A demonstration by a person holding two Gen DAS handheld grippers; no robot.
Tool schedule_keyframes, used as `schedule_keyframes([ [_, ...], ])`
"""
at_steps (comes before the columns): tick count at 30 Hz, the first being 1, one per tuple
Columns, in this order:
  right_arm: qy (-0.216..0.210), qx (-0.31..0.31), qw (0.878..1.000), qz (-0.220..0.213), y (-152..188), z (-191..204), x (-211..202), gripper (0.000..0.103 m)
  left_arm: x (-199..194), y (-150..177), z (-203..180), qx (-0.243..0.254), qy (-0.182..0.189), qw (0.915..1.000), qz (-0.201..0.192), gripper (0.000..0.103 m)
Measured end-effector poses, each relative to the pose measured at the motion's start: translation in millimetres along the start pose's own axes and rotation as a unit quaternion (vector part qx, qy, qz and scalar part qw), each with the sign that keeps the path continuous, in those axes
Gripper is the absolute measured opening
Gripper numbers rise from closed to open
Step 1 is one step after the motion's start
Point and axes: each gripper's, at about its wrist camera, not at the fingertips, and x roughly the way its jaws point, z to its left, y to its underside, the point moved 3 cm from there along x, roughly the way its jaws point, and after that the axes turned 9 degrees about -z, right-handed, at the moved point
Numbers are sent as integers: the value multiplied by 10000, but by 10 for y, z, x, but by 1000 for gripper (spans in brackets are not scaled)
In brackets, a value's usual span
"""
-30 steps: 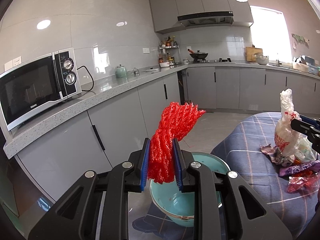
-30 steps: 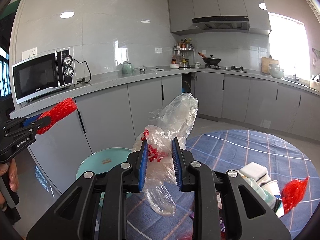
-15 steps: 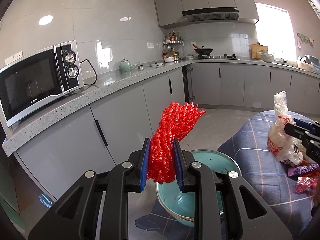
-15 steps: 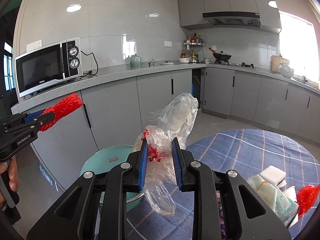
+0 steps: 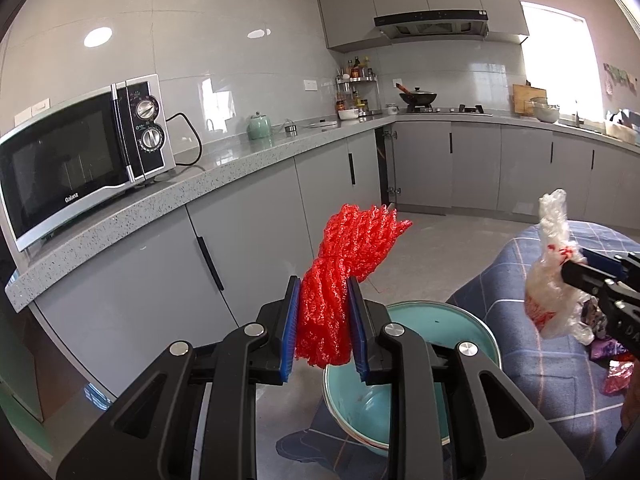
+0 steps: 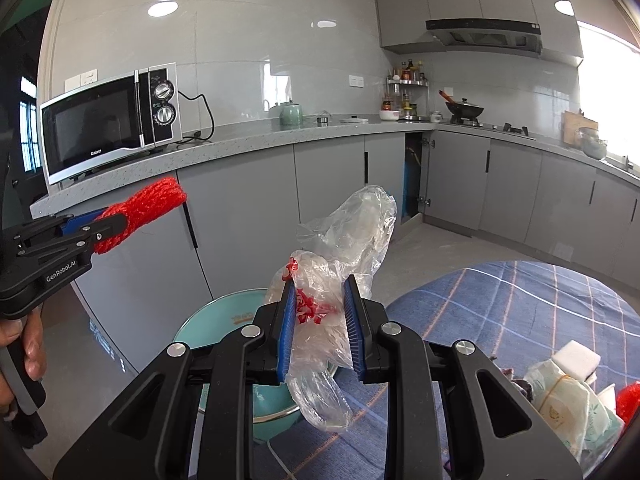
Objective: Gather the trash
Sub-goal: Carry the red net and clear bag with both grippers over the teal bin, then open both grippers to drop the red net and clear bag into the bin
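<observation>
My left gripper (image 5: 323, 326) is shut on a red foam net (image 5: 348, 260) and holds it above a teal bowl (image 5: 452, 320) at the table's edge. My right gripper (image 6: 319, 328) is shut on a crumpled clear plastic bag (image 6: 344, 240) with red print, held above the same teal bowl (image 6: 216, 320). In the left wrist view the bag (image 5: 554, 272) and the right gripper (image 5: 600, 280) show at the right. In the right wrist view the red net (image 6: 148, 204) and left gripper (image 6: 96, 232) show at the left.
A round table with a blue plaid cloth (image 6: 520, 304) carries more trash at the right: a white packet (image 6: 568, 392), a red scrap (image 6: 628, 400), purple wrappers (image 5: 608, 348). A grey counter (image 5: 160, 200) with a microwave (image 5: 80, 152) and cabinets stands behind.
Both grippers have risen a little and shifted left with their loads, toward the teal bowl. Their grips are unchanged.
</observation>
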Motion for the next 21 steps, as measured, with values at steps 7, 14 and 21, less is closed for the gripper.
schedule_keyframes([
  [7, -92, -60, 9999, 11, 11, 81, 137, 24, 48, 25, 39, -37, -26, 10000, 56, 25],
  [14, -127, -120, 9998, 24, -7, 121, 256, 24, 112, 61, 12, -24, -21, 9999, 123, 25],
  [21, -190, -178, 9996, 107, 18, 187, 400, 24, 182, 83, 0, -10, 0, 9998, 184, 25],
])
